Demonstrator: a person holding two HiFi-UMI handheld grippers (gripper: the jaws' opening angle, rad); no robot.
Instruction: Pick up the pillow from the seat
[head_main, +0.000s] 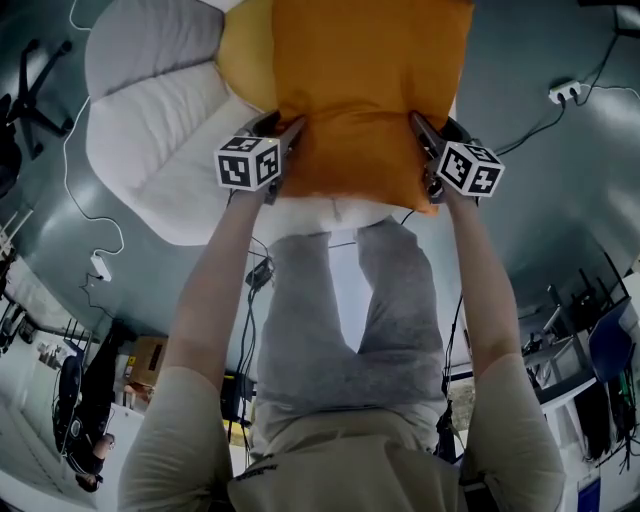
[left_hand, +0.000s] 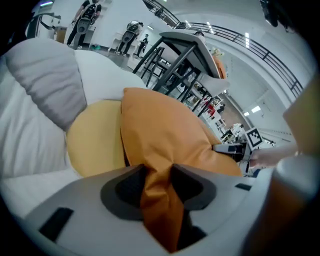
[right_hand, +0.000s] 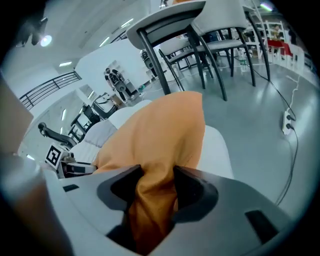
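Grey floor (head_main: 540, 200) is seen all round a big white seat (head_main: 150, 150). The orange pillow (head_main: 370, 90) lies on the right part of that seat, with its left side over a yellow cushion (head_main: 245, 50). Its near edge is by the seat's near rim. Whether it is already a bit off the seat cannot be told.

The near left corner is pinched by the left gripper (head_main: 285, 135), and the near right corner by the right gripper (head_main: 425, 135). In each gripper view a bunch of orange cloth is squeezed between the two jaws, so both grippers are closed on the pillow.

Only cloth seems to be held, not the soft filling, so it could slip out. The squeeze should not be let go. Both grippers are best lifted at the same time and at the same speed, so the pillow is kept flat and no corner is tugged harder than the other. A slow, straight lift would be best, so the cushion is not dragged along. A plug strip (head_main: 565, 92) lies on the floor to the far right, well apart, so no trouble is expected from it.
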